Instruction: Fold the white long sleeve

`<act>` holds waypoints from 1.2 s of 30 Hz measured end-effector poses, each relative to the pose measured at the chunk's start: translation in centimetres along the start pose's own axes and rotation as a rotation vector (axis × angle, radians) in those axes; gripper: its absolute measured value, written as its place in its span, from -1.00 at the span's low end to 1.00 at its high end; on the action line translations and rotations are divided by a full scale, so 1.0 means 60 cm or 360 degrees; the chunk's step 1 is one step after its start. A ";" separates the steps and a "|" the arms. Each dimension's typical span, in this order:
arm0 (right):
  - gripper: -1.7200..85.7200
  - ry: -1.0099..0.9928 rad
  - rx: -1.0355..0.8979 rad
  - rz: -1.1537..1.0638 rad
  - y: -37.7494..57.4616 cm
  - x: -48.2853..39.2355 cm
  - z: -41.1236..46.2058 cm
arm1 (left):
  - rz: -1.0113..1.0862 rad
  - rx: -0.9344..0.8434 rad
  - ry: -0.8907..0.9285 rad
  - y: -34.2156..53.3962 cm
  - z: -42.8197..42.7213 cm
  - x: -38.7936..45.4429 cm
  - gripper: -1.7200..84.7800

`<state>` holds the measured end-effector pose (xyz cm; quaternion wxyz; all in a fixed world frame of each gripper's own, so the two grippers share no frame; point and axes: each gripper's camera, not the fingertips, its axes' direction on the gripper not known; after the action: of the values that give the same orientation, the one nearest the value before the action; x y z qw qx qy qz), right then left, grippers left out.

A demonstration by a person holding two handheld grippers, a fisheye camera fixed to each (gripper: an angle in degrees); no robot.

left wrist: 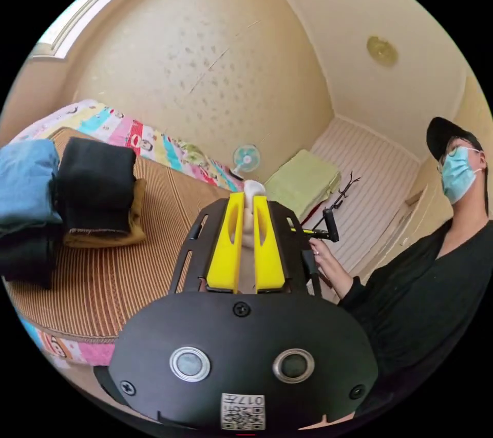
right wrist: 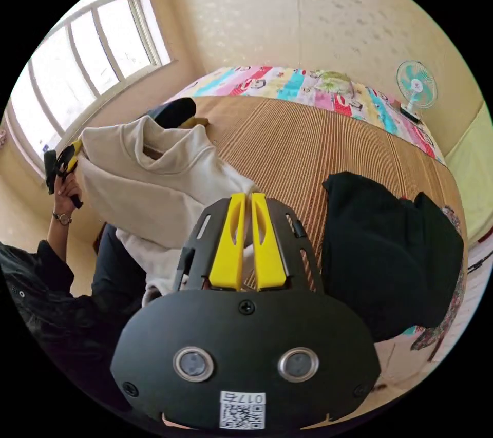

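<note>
In the right gripper view, the right gripper [right wrist: 245, 197] has its yellow jaws drawn narrow with a fold of the white long sleeve [right wrist: 159, 186] pinched between the tips. In the left gripper view, the left gripper [left wrist: 249, 197] likewise has its jaws nearly together, clamped on a small bunch of the same pale cloth that pokes out past the tips.

The right gripper view shows the garment spread between the two tools: its collar stands uppermost, the shoulder line runs roughly across from the left gripper [right wrist: 69, 155] near the window [right wrist: 77, 73] to the right gripper, and the body hangs down from that line toward the person's lap. So the long axis hangs downward, neck up, at the near edge of the bed rather than lying flat on it.

Beyond the garment, the striped woven mat [right wrist: 308, 150] lies bare across its middle, up to a band of bright cartoon-print sheet [right wrist: 318, 86] along the wall. A black pile of clothes [right wrist: 390, 253] sits just beside the right gripper at the mat's near edge, and a small fan [right wrist: 417, 83] stands at the far corner.

The left gripper view adds folded stacks at the mat's other end: a blue piece [left wrist: 25, 181] and a black folded piece [left wrist: 97, 186] over a tan one. It also shows the person's hand [left wrist: 321, 253] on the right tool's handle.
</note>
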<state>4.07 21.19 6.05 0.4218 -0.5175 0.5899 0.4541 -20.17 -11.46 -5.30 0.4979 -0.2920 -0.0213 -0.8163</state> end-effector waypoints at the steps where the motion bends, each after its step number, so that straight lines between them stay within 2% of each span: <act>1: -0.90 -0.0014 0.0239 0.0010 0.019 -0.009 -0.074 | 0.0091 0.0157 0.0098 -0.015 -0.047 0.038 -0.92; 4: -0.90 -0.0225 0.0941 -0.0013 0.081 -0.020 -0.273 | 0.0295 0.0525 0.0426 -0.053 -0.140 0.105 -0.91; 5: -0.90 -0.0257 0.1179 -0.0080 0.109 -0.032 -0.335 | 0.0366 0.0581 0.0455 -0.068 -0.161 0.129 -0.91; 6: -0.90 -0.0236 0.1267 -0.0110 0.120 -0.041 -0.359 | 0.0399 0.0569 0.0425 -0.078 -0.167 0.141 -0.91; 7: -0.90 -0.0134 0.1365 -0.0163 0.131 -0.063 -0.395 | 0.0456 0.0465 0.0260 -0.101 -0.164 0.164 -0.91; 8: -0.90 0.0038 0.1298 -0.0230 0.115 -0.087 -0.412 | 0.0460 0.0289 -0.0030 -0.128 -0.145 0.179 -0.91; 10: -0.91 0.0351 0.1059 -0.0290 0.067 -0.112 -0.404 | 0.0439 0.0081 -0.0311 -0.163 -0.103 0.180 -0.92; 11: -0.91 0.0434 0.1019 -0.0274 0.046 -0.115 -0.395 | 0.0440 0.0090 -0.0206 -0.175 -0.091 0.179 -0.92; 13: -0.91 0.0329 0.1096 -0.0233 0.049 -0.114 -0.417 | 0.0478 0.0209 0.0100 -0.181 -0.098 0.193 -0.92; 16: -0.90 0.0170 0.1511 -0.0188 0.145 -0.130 -0.504 | 0.0591 0.0539 0.0239 -0.147 -0.156 0.243 -0.93; 18: -0.90 0.0135 0.1683 -0.0211 0.201 -0.142 -0.533 | 0.0563 0.0612 0.0243 -0.129 -0.178 0.254 -0.93; 20: -0.91 0.0211 0.1543 -0.0197 0.210 -0.155 -0.537 | 0.0450 0.0484 0.0078 -0.130 -0.158 0.251 -0.93; 22: -0.91 0.0267 0.1474 -0.0130 0.211 -0.158 -0.528 | 0.0532 0.0486 0.0020 -0.117 -0.140 0.264 -0.93; 24: -0.91 0.0078 0.1624 -0.0263 0.248 -0.166 -0.535 | 0.0696 0.0540 0.0025 -0.093 -0.134 0.298 -0.93; 25: -0.90 0.0081 0.1785 -0.0273 0.282 -0.175 -0.544 | 0.0784 0.0620 0.0026 -0.075 -0.140 0.318 -0.93; 27: -0.90 0.0301 0.1894 -0.0145 0.311 -0.191 -0.560 | 0.0831 0.0662 0.0061 -0.069 -0.149 0.331 -0.93; 29: -0.90 0.0442 0.1878 -0.0103 0.299 -0.195 -0.573 | 0.0845 0.0527 0.0079 -0.100 -0.125 0.329 -0.93; 31: -0.90 0.0457 0.1834 -0.0079 0.258 -0.182 -0.569 | 0.0770 0.0402 -0.0049 -0.141 -0.076 0.307 -0.93; 33: -0.89 0.0524 0.1706 -0.0080 0.187 -0.163 -0.548 | 0.0724 0.0249 -0.0222 -0.188 -0.005 0.265 -0.92; 36: -0.88 0.0626 0.1320 -0.0185 0.017 -0.106 -0.449 | 0.0623 -0.0030 -0.0468 -0.264 0.147 0.132 -0.90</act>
<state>3.03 -3.52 18.56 0.4980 -0.4137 0.7606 0.0486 -31.87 -6.93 10.03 0.6353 -0.4109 -0.0290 -0.6532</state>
